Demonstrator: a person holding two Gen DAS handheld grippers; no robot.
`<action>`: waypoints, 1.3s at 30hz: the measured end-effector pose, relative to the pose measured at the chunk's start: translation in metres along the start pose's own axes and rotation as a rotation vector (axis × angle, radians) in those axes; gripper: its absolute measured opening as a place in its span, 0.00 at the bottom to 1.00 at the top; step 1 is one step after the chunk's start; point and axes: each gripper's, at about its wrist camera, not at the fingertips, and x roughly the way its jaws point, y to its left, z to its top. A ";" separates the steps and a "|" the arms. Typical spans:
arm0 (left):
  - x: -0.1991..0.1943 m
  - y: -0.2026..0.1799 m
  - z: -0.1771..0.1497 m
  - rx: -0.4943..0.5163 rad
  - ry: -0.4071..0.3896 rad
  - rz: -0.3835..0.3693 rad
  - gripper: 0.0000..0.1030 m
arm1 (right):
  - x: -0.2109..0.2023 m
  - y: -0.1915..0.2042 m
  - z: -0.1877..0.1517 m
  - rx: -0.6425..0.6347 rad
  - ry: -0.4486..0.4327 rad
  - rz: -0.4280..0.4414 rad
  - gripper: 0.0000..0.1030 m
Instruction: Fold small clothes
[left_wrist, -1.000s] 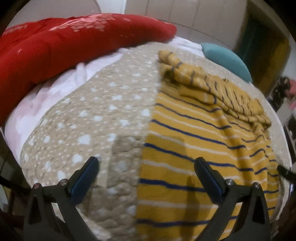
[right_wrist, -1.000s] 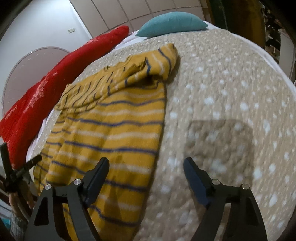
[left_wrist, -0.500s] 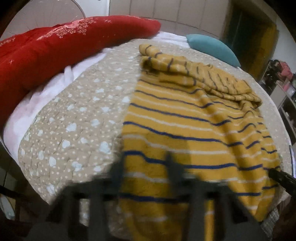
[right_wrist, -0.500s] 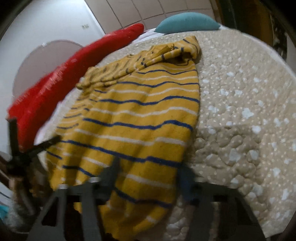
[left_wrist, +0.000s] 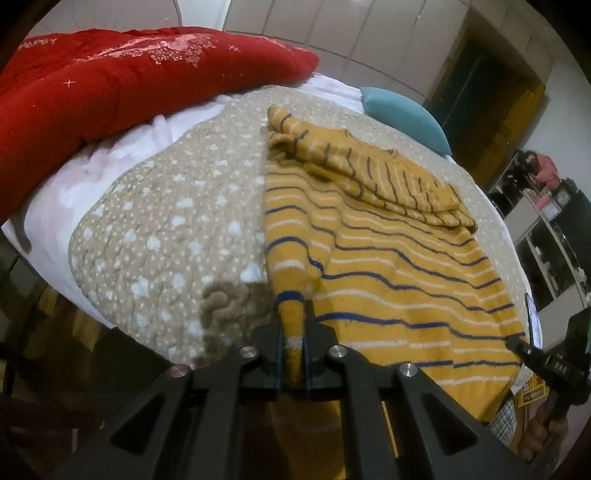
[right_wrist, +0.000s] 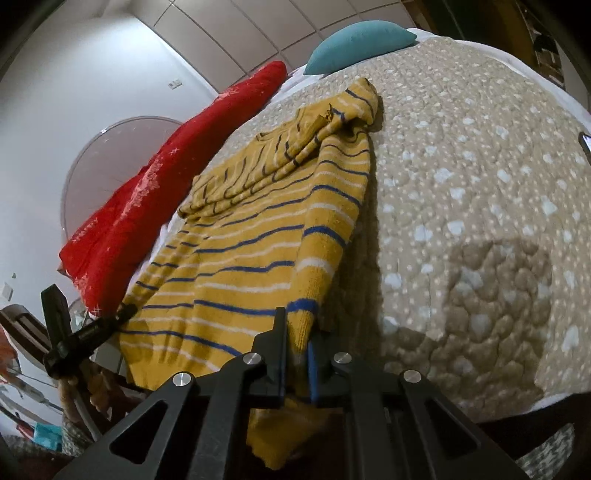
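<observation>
A yellow sweater with blue and white stripes (left_wrist: 388, 273) lies spread on the bed, its sleeves bunched across the far end (left_wrist: 369, 173). My left gripper (left_wrist: 293, 332) is shut on the sweater's near left hem corner and lifts it slightly. My right gripper (right_wrist: 297, 339) is shut on the near right hem corner of the same sweater (right_wrist: 251, 251). The right gripper also shows at the right edge of the left wrist view (left_wrist: 532, 350), and the left gripper at the left edge of the right wrist view (right_wrist: 92, 328).
The sweater lies on a beige quilt with white spots (left_wrist: 166, 229) (right_wrist: 461, 184). A red duvet (left_wrist: 110, 81) is heaped along the left side, a teal pillow (left_wrist: 402, 118) at the bed's far end. Shelves and clutter (left_wrist: 546, 221) stand to the right.
Both grippers were open above the hem a second ago; they have come down to the near edge and shut on the sweater's two hem corners.
</observation>
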 end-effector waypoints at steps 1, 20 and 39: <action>0.002 0.001 0.003 -0.007 0.000 -0.003 0.07 | 0.001 0.000 0.002 0.000 0.001 0.003 0.09; 0.144 -0.016 0.268 -0.177 0.011 -0.032 0.10 | 0.129 0.004 0.280 0.078 -0.030 0.051 0.13; 0.113 -0.068 0.199 0.246 0.049 -0.191 0.57 | 0.113 0.032 0.227 -0.186 0.088 0.121 0.47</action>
